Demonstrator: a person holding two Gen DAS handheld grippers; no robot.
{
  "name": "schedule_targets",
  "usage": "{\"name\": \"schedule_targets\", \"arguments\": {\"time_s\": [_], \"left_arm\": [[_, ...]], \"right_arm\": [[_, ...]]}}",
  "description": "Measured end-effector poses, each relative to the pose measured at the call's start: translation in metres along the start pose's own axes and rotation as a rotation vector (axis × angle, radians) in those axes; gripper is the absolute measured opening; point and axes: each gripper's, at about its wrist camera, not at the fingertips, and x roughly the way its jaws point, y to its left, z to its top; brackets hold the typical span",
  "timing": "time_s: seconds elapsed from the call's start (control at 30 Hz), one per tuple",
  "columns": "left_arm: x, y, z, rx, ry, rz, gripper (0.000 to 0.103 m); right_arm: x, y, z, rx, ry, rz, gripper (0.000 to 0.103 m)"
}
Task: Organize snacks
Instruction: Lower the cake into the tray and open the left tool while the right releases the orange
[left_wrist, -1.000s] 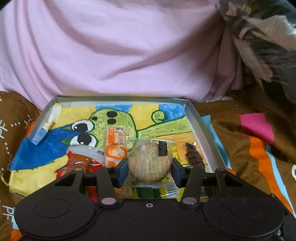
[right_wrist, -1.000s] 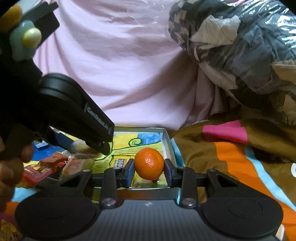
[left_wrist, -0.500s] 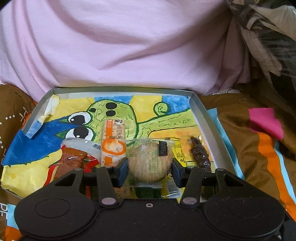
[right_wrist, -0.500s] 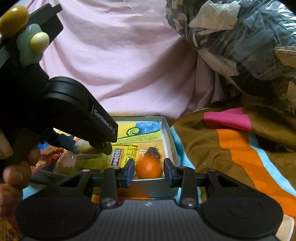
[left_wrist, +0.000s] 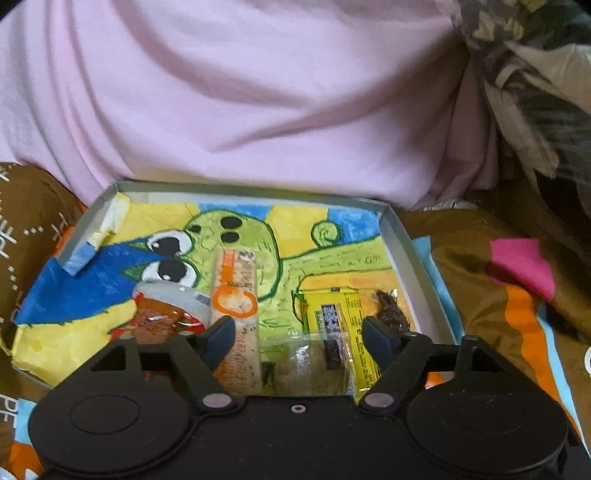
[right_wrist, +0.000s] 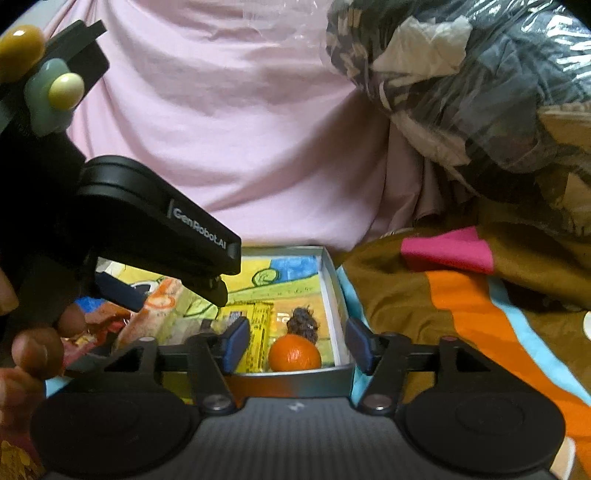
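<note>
A shallow grey tray (left_wrist: 406, 251) lined with a frog drawing lies on the bedding. My left gripper (left_wrist: 297, 334) is opening; its pads stand clear of the round wrapped pastry (left_wrist: 314, 373), which rests on the tray just below them. Beside it lie a yellow packet (left_wrist: 343, 314), a dark dried snack (left_wrist: 388, 314), an orange-and-white stick packet (left_wrist: 234, 291) and a red-brown packet (left_wrist: 159, 317). My right gripper (right_wrist: 297, 345) is opening too. The mandarin (right_wrist: 294, 356) sits in the tray's (right_wrist: 332, 280) near right corner, between the pads and untouched.
Pink cloth (left_wrist: 277, 110) rises behind the tray. A plastic-wrapped bundle (right_wrist: 461, 92) fills the upper right. Brown bedding with orange, blue and pink patches (right_wrist: 461, 302) spreads to the right. The left gripper's body (right_wrist: 147, 221) and a hand (right_wrist: 33, 350) crowd the right wrist view's left side.
Both grippers opened. The left one let go of the wrapped pastry, which now lies lower on the tray. The right one lowered the mandarin into the tray corner and released it.
</note>
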Motion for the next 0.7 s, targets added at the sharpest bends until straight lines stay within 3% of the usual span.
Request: {"name": "schedule_targets", "arguments": {"time_s": [0.37, 0.47, 0.7], "left_arm": [[-0.063, 0.021, 0.003, -0.018, -0.098, 0.058, 0.102], [-0.082, 0.028, 0.002, -0.023, -0.109, 0.072, 0.102], [-0.132, 0.048, -0.010, -0.043, -0.127, 0.084, 0.102]], "right_arm": [[-0.037, 0.000, 0.024, 0.035, -0.083, -0.037, 0.098], [-0.054, 0.003, 0.032, 0.031, -0.108, -0.036, 0.103], [-0.095, 0.019, 0.048, 0.002, -0.143, 0.014, 0.103]]}}
